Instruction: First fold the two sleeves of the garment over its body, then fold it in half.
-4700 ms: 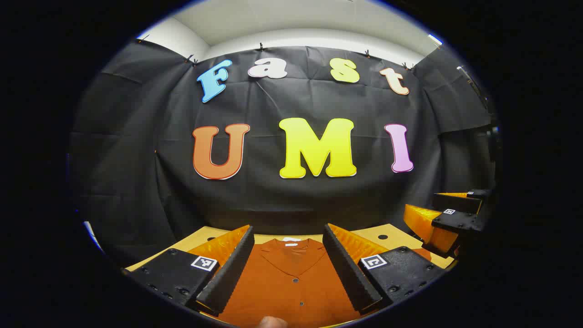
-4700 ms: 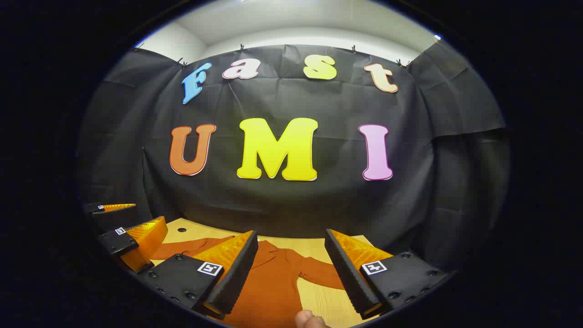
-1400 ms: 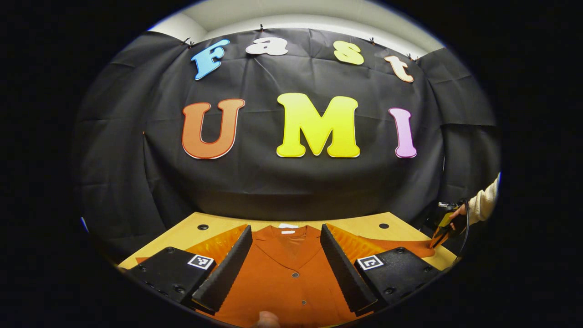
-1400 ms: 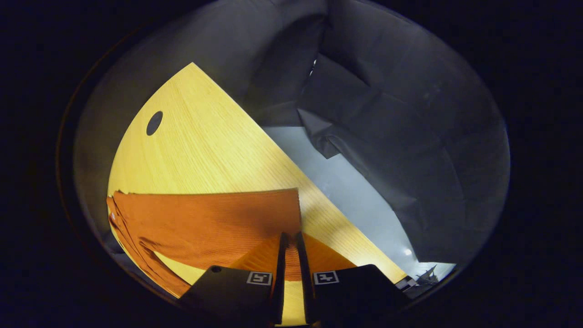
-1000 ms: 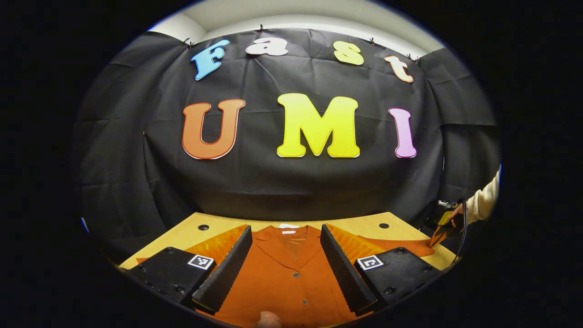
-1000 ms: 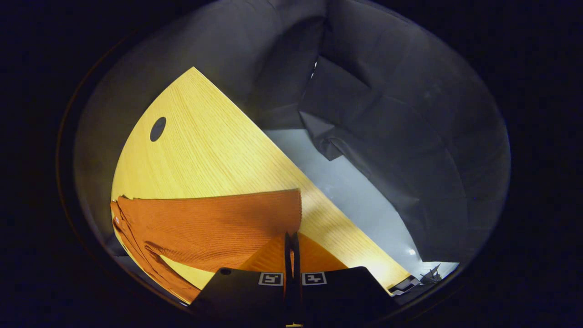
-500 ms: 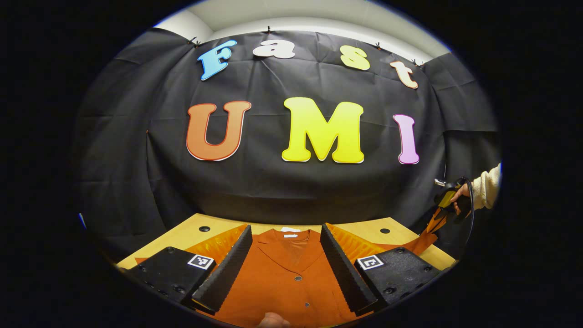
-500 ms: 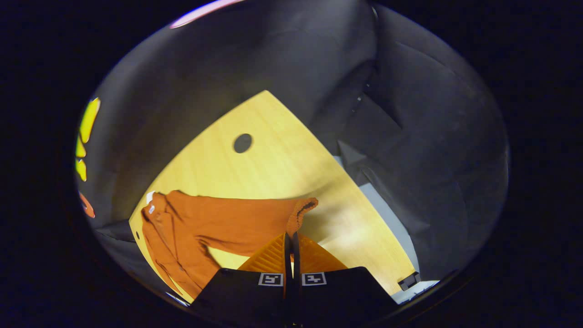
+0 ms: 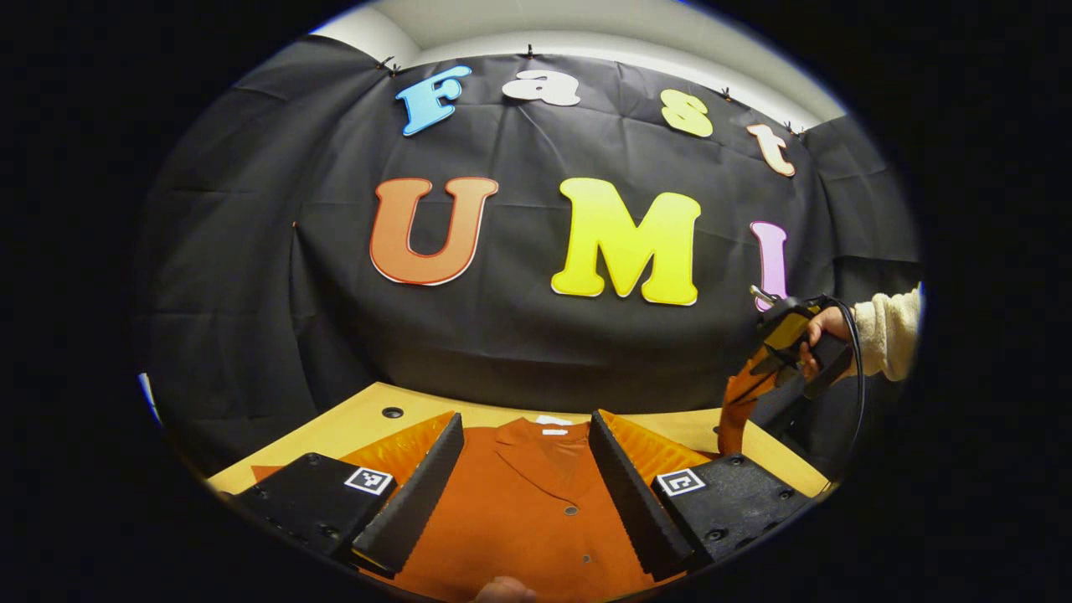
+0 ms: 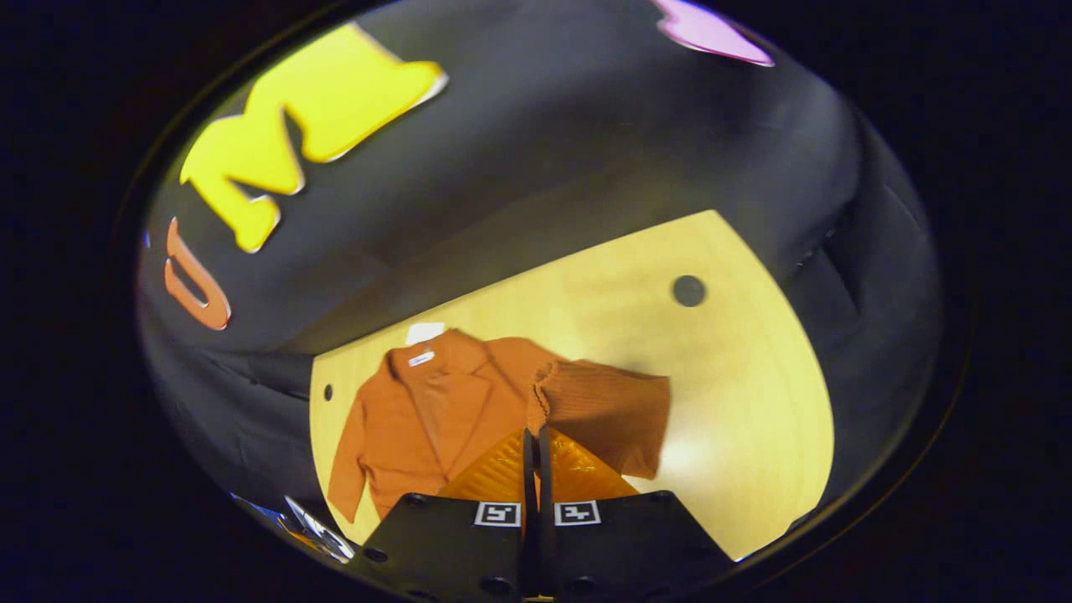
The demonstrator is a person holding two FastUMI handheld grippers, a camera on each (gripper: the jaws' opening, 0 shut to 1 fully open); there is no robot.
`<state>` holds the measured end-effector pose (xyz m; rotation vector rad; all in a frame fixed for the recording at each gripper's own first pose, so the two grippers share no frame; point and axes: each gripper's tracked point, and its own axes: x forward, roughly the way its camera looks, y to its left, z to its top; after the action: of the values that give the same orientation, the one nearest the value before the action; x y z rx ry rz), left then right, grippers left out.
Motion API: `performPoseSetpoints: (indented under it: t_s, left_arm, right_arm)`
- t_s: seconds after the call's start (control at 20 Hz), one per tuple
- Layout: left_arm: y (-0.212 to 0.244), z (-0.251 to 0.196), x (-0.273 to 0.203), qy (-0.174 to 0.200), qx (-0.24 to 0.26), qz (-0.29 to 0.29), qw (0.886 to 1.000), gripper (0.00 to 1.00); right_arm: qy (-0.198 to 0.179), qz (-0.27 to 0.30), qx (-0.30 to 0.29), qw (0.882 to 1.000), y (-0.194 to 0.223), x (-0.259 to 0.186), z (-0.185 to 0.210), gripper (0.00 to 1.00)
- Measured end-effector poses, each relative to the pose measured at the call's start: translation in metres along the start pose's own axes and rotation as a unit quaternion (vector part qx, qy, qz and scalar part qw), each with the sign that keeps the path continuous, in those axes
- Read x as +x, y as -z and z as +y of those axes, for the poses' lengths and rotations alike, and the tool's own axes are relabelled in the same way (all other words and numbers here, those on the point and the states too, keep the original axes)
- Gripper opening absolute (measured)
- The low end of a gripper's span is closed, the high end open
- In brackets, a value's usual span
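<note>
The table (image 10: 754, 394) carries the rust garment (image 10: 427, 419) flat, collar toward the far edge. Its right sleeve (image 10: 607, 410) hangs raised beside the body, pinched in the right gripper (image 10: 533, 469) — fingers closed on it — so the body lies leftward. The left gripper (image 9: 523, 490) hovers over the collar, fingers spread.

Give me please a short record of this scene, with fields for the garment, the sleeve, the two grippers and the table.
garment: orange buttoned cardigan, lying flat, front up
sleeve: one sleeve lifted off the table, hanging from the right gripper
right gripper: fingers closed on the sleeve cuff, raised above the table; held by a hand
left gripper: open, over the cardigan's chest
table: light wood, with round holes
fold state: no sleeve on the body yet
</note>
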<state>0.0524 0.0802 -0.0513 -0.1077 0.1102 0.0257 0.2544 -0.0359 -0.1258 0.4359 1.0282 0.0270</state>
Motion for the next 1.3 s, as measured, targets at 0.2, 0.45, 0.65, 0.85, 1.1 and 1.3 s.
performPoseSetpoints:
  t_s: [0.2,0.45,0.65,0.85,1.1,1.3]
  left_arm:
    - [0.006,0.032,-0.001,-0.022,-0.009,0.004,1.0,0.98]
    - [0.025,0.081,-0.005,-0.062,-0.029,0.02,0.997,0.98]
    - [0.039,0.118,-0.013,-0.096,-0.032,0.031,0.994,0.99]
    - [0.054,0.145,-0.018,-0.122,-0.026,0.044,0.991,0.99]
    - [0.065,0.16,-0.021,-0.133,-0.029,0.058,0.989,0.98]
    - [0.076,0.162,-0.02,-0.136,-0.038,0.069,0.988,0.99]
  right_arm:
    - [-0.038,0.031,-0.052,0.997,0.027,0.037,0.1,0.0]
    - [-0.067,0.105,-0.096,0.988,0.091,0.107,0.207,0.0]
    - [-0.061,0.136,-0.113,0.982,0.126,0.161,0.259,0.0]
    - [-0.057,0.156,-0.131,0.977,0.169,0.213,0.298,0.0]
    - [-0.024,0.174,-0.16,0.971,0.189,0.241,0.297,0.01]
    - [-0.058,0.188,-0.099,0.975,0.196,0.236,0.308,0.13]
